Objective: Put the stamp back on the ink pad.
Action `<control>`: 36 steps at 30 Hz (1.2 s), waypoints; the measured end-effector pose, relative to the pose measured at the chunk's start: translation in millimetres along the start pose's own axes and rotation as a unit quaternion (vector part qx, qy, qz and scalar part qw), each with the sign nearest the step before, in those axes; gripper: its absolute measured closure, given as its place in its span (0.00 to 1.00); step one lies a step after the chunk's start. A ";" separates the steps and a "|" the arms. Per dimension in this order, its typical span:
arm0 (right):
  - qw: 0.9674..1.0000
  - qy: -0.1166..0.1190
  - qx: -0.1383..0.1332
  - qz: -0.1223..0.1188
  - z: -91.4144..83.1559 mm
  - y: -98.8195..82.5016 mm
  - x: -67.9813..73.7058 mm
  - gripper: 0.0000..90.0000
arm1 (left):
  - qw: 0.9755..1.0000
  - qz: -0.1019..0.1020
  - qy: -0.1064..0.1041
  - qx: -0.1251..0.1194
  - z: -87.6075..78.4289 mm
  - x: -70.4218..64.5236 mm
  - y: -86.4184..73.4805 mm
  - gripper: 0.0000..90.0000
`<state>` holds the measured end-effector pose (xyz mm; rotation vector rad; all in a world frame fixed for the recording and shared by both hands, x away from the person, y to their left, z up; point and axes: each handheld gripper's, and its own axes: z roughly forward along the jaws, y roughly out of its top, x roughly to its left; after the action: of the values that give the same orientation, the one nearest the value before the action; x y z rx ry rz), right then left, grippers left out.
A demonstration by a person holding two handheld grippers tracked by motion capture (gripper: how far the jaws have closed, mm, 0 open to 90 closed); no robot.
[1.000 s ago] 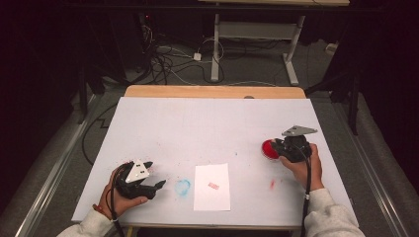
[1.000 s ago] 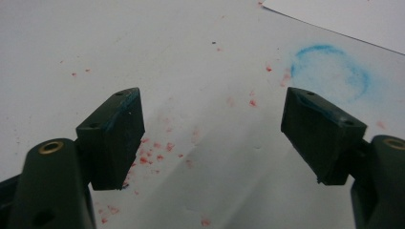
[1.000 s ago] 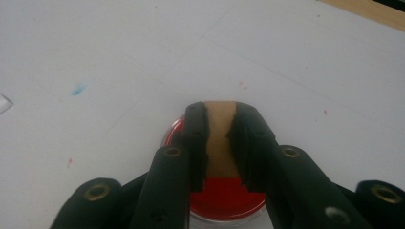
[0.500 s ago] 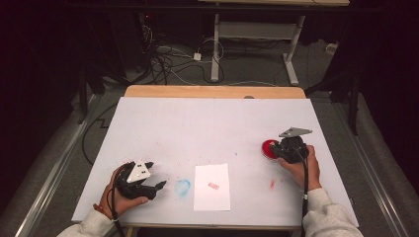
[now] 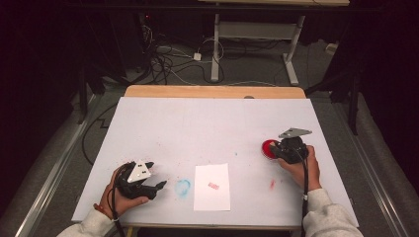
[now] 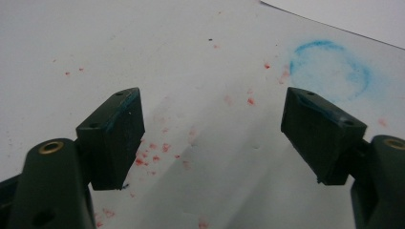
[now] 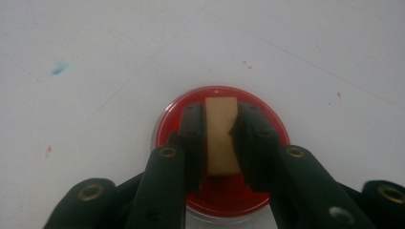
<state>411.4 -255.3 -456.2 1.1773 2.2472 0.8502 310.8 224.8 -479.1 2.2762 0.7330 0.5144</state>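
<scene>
High view: a white, matte desk (image 5: pixel 207 123) flecked with red specks carries a rectangular white paper sheet (image 5: pixel 212 187) bearing a small red stamp mark (image 5: pixel 213 185); a faint blue ring stain (image 5: pixel 183 186) lies just beside the sheet's left edge. The left tongs (image 5: pixel 159 186), held low at the near left of the desk, point toward that ring. The right tongs (image 5: pixel 272 149) reach into a round red ink pad (image 5: pixel 267 148) at the right of the desk, well apart from the sheet.

Left gripper view: the left tongs (image 6: pixel 212 138) stand wide apart with nothing between them, their black blocky pads (image 6: pixel 114 136) edged with blue smears. The blue ring stain (image 6: pixel 332 69) lies beyond the jaws, among scattered red specks.

Right gripper view: the right tongs (image 7: pixel 222 138) are closed narrowly on a tan wooden stamp block (image 7: pixel 221 136), rectangular and smooth. The block stands over the glossy red ink pad (image 7: pixel 217 198), a shallow round dish with a clear rim.
</scene>
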 end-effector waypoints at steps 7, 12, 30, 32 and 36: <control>1.000 0.001 -0.010 0.010 -5.0 1.4 -0.5 0.72 | 1.000 0.000 0.001 0.000 -0.2 0.2 0.3 0.24; 1.000 -0.001 -0.023 0.013 -10.8 3.8 -0.5 0.66 | 1.000 0.000 0.001 0.000 0.0 0.2 0.5 0.24; 0.994 -0.018 -0.106 0.011 -35.1 14.7 9.8 0.32 | 1.000 0.000 0.003 -0.003 -0.9 0.4 0.7 0.24; 0.993 -0.022 -0.115 0.011 -38.4 15.9 11.7 0.27 | 1.000 -0.001 0.003 -0.003 -1.0 0.5 0.6 0.24; 0.991 -0.018 -0.132 0.005 -44.7 18.1 16.0 0.23 | 1.000 -0.001 0.003 -0.004 -1.4 0.5 0.6 0.24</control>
<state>384.4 -247.6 -413.9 1.0710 2.0271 1.0834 310.8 225.4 -477.6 2.2679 0.7353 0.5225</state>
